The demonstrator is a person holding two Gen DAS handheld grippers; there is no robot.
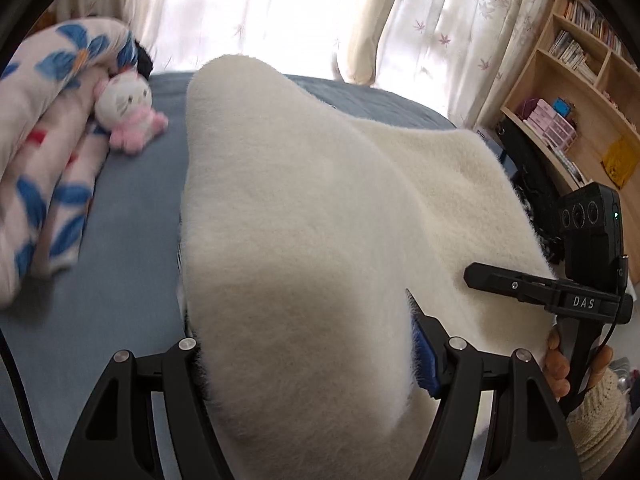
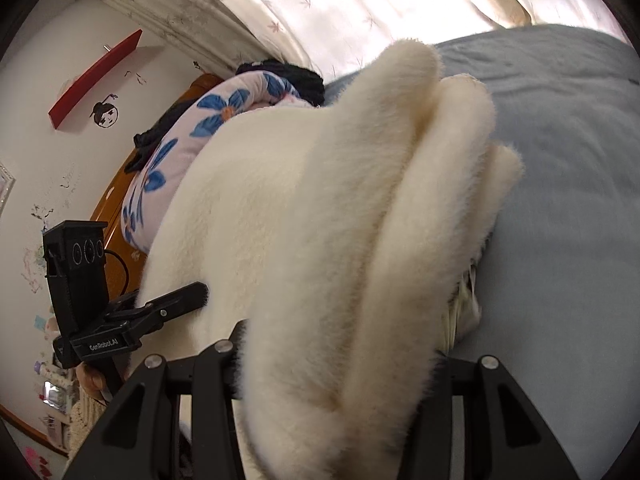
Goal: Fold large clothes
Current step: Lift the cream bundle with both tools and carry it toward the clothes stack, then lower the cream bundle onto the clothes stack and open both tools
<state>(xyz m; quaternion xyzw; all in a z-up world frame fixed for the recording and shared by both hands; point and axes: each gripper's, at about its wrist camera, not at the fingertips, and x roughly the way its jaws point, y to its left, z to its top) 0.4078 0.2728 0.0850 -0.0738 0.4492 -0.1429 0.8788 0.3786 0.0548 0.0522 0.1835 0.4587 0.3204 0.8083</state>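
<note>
Blue-sheeted bed (image 1: 120, 220) with floral quilt (image 1: 44, 160), plush cat (image 1: 128, 108).

home bedroom: bed (image 1: 120, 240), curtains (image 1: 440, 20)

Bright daylight glows through leaf-patterned curtains (image 1: 460, 20) at twelve o'clock. A wooden bookshelf (image 1: 576, 80) stands at two o'clock; a blue-sheeted bed (image 1: 120, 240) fills the foreground; a white wall (image 2: 52, 152) carries a red shelf (image 2: 96, 76).

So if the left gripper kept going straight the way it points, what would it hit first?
The white fleece it is already clamped on by the left gripper; beyond that, probably the blue bed, though depth is unclear.
</note>
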